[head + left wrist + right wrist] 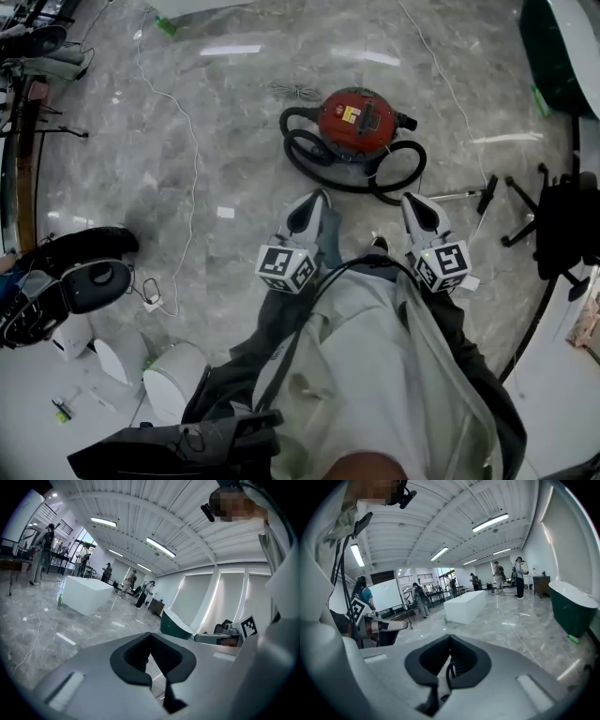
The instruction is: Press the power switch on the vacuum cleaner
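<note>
In the head view a red canister vacuum cleaner stands on the marble floor, with its black hose coiled round it. Both grippers are held low in front of the person, short of the vacuum and well above it. My left gripper points toward the hose loops, its jaws closed tip to tip on nothing. My right gripper is likewise shut and empty, beside the hose's right loop. In the left gripper view the left gripper shows touching tips. The right gripper frames a piece of black hose below.
A black office chair stands at the right, with the vacuum's metal wand on the floor beside it. A white cable trails across the floor. Black and white appliances crowd the left. A dark green tub sits far right. People stand at the room's far end.
</note>
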